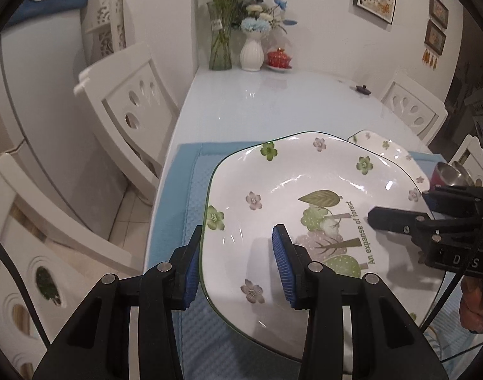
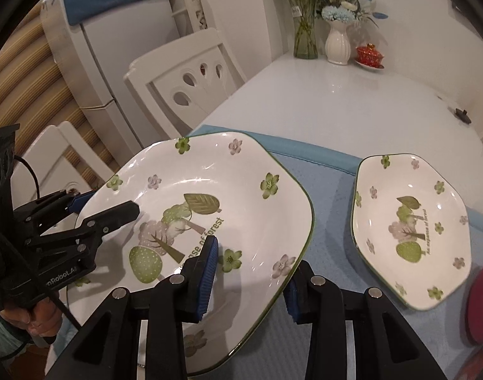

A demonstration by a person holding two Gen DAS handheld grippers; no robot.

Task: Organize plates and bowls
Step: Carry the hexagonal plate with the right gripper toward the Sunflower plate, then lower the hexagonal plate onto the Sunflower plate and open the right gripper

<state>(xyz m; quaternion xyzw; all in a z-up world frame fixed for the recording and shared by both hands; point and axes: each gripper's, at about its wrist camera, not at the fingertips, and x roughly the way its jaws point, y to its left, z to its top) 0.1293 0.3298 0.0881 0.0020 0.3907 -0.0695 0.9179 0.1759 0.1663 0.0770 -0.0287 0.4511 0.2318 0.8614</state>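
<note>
Together we hold the large plate (image 2: 209,209) over the blue mat (image 2: 330,196), its rim between each gripper's blue-padded fingers (image 1: 284,269). Our left gripper (image 1: 238,266) straddles one edge, our right gripper (image 2: 251,272) the opposite edge; whether the pads press tight we cannot tell. A smaller matching plate (image 2: 412,231) lies on the mat just beside, near a red cup (image 2: 482,304) on the counter (image 2: 336,101)

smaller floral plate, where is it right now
In the right wrist view the smaller floral plate lies on the blue mat, right of the large plate, with a pink cup at its near right.
</note>
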